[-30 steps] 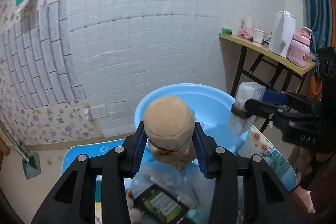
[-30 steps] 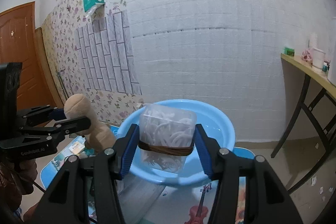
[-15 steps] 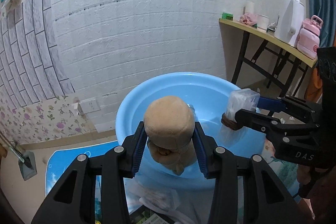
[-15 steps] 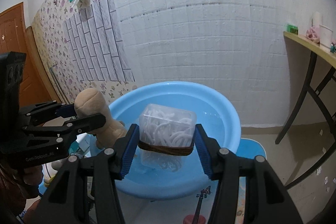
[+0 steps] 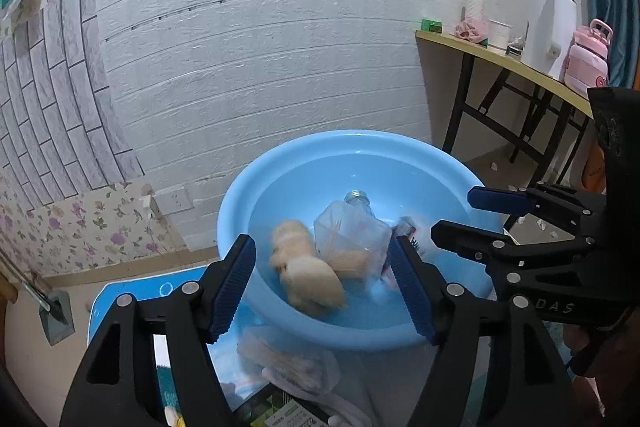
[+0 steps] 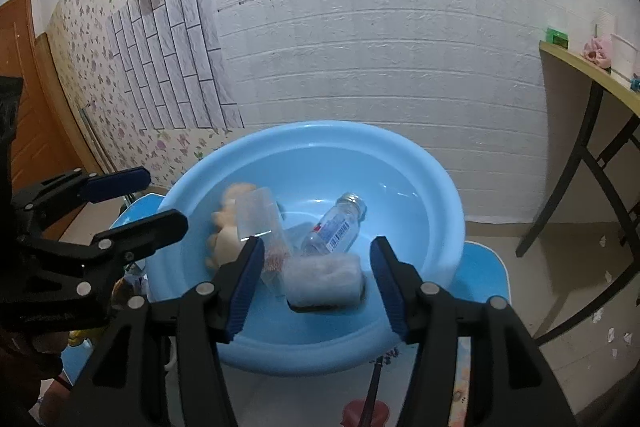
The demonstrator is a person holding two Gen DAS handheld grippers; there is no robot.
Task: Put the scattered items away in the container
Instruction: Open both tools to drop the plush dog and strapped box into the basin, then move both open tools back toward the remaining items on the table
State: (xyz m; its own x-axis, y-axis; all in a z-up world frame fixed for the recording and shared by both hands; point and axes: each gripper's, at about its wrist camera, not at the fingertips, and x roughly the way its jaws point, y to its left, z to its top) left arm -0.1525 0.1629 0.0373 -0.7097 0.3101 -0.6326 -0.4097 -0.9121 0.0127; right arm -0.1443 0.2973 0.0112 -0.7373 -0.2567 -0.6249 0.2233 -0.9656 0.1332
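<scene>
The blue basin [image 5: 240, 211] [image 6: 440, 187] sits just ahead of both grippers. My left gripper [image 5: 322, 255] [image 6: 166, 201] is opening, and nothing touches its pads. The tan plush toy [image 5: 308, 275] [image 6: 224, 235] is blurred, free of the jaws, down inside the basin. My right gripper [image 6: 316, 259] [image 5: 476, 217] is also opening. The clear pack of white pieces [image 6: 324, 279] is blurred between its fingers without touching them, low over the basin floor. A clear bottle [image 5: 352, 223] and a small labelled bottle [image 6: 336, 227] lie in the basin.
A white brick wall rises close behind the basin. A side table [image 5: 520, 67] at the right carries a white kettle [image 5: 556, 27] and a pink flask [image 5: 588, 59]. A blue mat [image 6: 484, 267] lies under the basin. A clear packet [image 5: 288, 363] and a dark box [image 5: 280, 415] lie near me.
Both grippers came down over the basin and their jaws spread. The plush toy left the left jaws and the clear pack left the right jaws; both have dropped into the basin.
</scene>
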